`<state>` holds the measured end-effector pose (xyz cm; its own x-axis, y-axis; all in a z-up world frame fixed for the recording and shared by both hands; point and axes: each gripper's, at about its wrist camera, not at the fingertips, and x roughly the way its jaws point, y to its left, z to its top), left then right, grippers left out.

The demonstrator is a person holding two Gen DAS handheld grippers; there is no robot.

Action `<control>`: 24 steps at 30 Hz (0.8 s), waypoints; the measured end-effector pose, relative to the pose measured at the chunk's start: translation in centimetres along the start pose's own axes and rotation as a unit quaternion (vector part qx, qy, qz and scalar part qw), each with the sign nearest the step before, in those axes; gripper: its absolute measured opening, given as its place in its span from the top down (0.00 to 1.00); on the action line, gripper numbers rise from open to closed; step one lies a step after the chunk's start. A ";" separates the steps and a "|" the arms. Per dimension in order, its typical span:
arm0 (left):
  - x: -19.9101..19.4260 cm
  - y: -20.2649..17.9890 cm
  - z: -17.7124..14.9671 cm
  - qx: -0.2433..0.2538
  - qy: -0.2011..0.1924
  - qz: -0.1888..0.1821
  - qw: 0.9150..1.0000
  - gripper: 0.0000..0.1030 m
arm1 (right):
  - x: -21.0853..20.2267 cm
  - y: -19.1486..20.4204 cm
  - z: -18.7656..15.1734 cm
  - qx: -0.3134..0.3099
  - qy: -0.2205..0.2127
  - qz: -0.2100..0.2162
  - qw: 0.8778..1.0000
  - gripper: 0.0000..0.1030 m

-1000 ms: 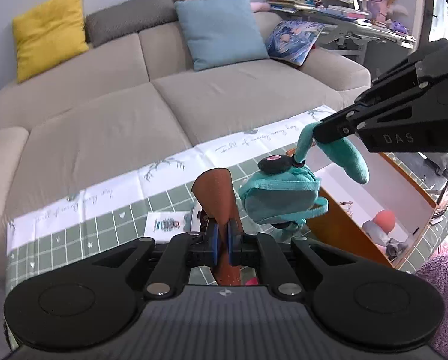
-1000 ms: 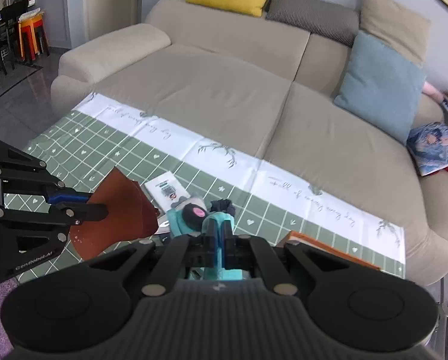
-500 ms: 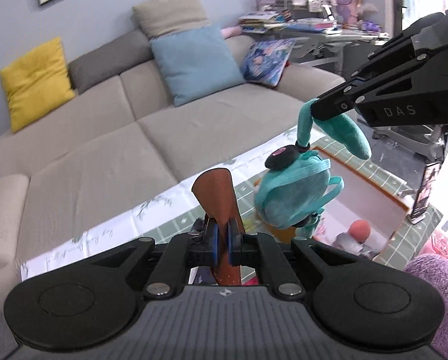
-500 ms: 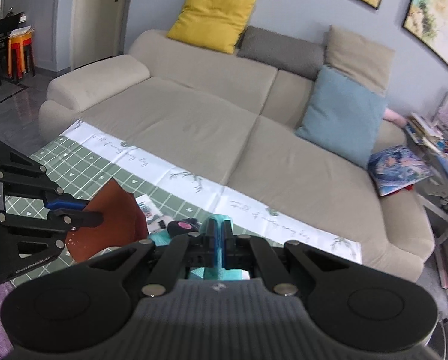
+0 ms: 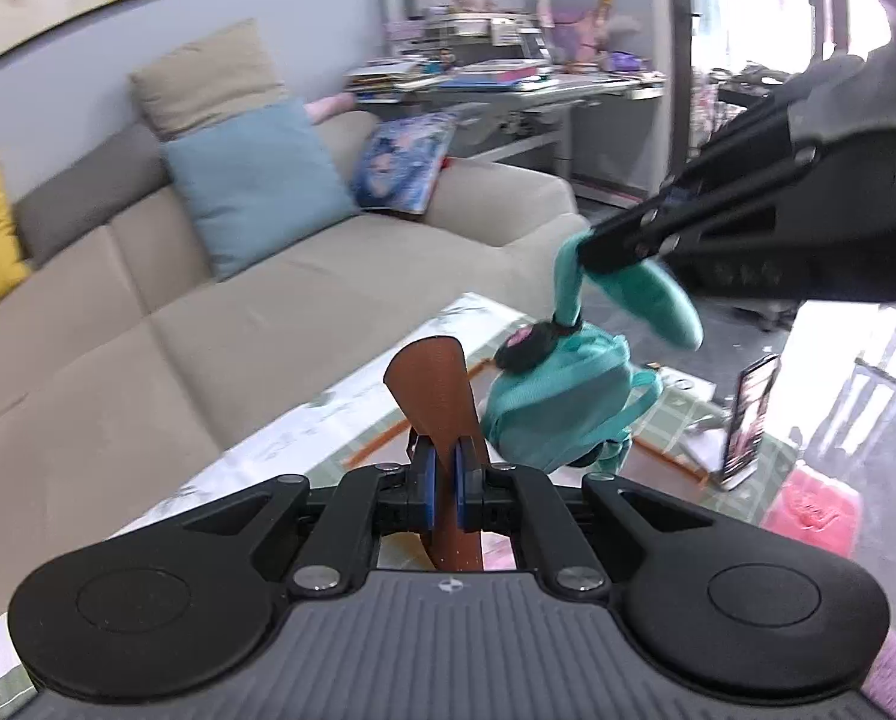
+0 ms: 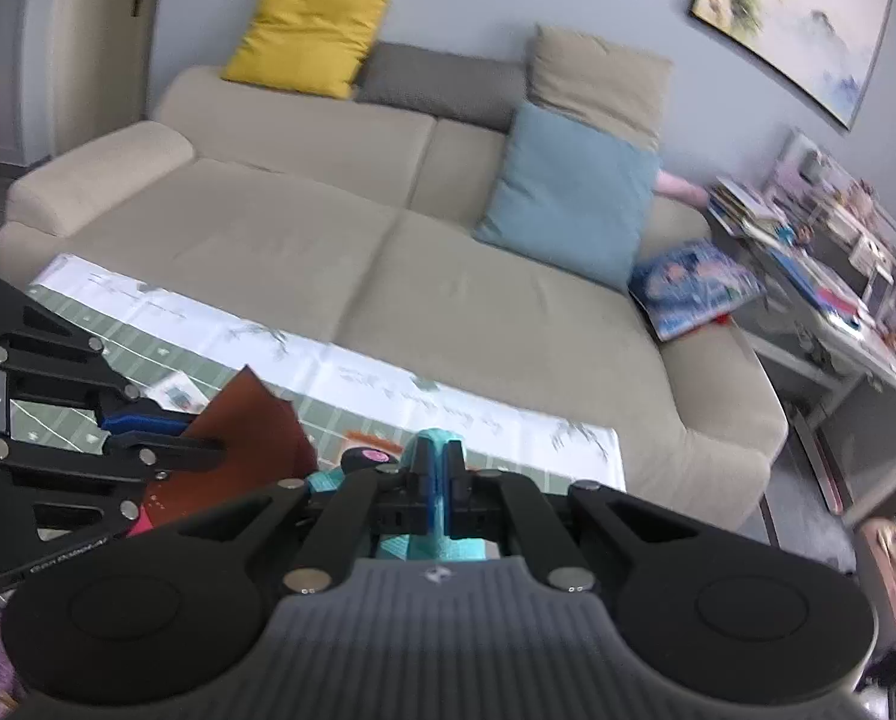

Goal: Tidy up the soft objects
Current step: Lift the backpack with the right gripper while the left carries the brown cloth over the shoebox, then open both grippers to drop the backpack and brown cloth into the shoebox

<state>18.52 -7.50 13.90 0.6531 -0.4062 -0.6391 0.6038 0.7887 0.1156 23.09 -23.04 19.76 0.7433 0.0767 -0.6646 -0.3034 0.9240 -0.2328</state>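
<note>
1. Sofa (image 6: 387, 276) fills the background, big and bare w/ cushions along the back; lots of soft open room there, but the task doesn't say that's the drop spot.
2. Table w/ green-check cloth (image 5: 303, 420) sits below both grippers; its white far edge runs just in front of the sofa. An orange-rimmed box (image 5: 670, 450) shows at the right end, mostly hidden behind the toy.
3. Step in hand, as I read it: carry phase. Both soft items are in the air above the table, neither set down yet.
4. Teal plush toy (image 5: 562, 402) hangs from the right gripper (image 6: 438, 480); jaws squeezed fully together on its long teal ear, body dangling free over the box area.
5. Brown soft piece (image 5: 441, 402) stands up out of the left gripper (image 5: 444, 474); jaws nearly closed, pinching its lower part btwn the blue pads.
6. Next move prob needs: bring the toy over the box opening and lower before letting go; a dangling body can swing and catch the rim.
7. Tight spots: the two items are close to each other, so keep the grippers apart. A phone (image 5: 748, 420) propped upright at the right table edge is a knock risk.
</note>
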 end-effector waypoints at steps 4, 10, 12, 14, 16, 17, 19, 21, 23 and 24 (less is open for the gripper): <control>3.3 -1.6 0.7 0.001 0.013 -0.030 0.999 0.94 | 1.9 -2.2 -2.0 0.025 0.026 -0.005 0.999 1.00; 8.8 -3.1 -0.4 0.003 0.058 -0.059 0.997 0.94 | 6.2 -4.3 -5.9 0.062 0.078 0.017 0.995 1.00; 10.6 -3.3 -0.7 0.003 0.075 -0.065 0.995 0.94 | 8.0 -4.6 -7.1 0.068 0.094 0.024 0.993 1.00; 12.3 -3.3 -1.2 -0.001 0.090 -0.069 0.994 0.94 | 10.0 -4.6 -8.3 0.076 0.109 0.030 0.991 1.00; 13.9 -3.2 -1.6 -0.007 0.105 -0.072 0.992 0.94 | 11.9 -4.7 -9.2 0.089 0.122 0.037 0.988 1.00; 14.6 -3.1 -1.8 -0.009 0.111 -0.073 0.991 0.94 | 12.8 -4.8 -9.6 0.096 0.127 0.041 0.986 1.00; 16.0 -3.0 -2.1 -0.011 0.123 -0.075 0.989 0.94 | 14.3 -4.8 -10.3 0.106 0.133 0.048 0.984 1.00; 17.1 -3.0 -2.3 -0.011 0.132 -0.077 0.988 0.94 | 15.8 -4.7 -10.9 0.114 0.139 0.057 0.982 1.00; 18.1 -2.7 -2.4 -0.013 0.139 -0.080 0.987 0.93 | 17.3 -4.7 -11.4 0.119 0.146 0.057 0.980 1.00; 18.6 -2.7 -2.6 -0.013 0.141 -0.080 0.987 0.93 | 18.1 -4.7 -11.7 0.122 0.150 0.057 0.979 1.00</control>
<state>27.80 -15.97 -0.26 0.3948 -0.3852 -0.8341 0.6744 0.7381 -0.0217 30.98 -30.39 0.51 0.4931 0.1050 -0.8636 -0.1953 0.9807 0.0077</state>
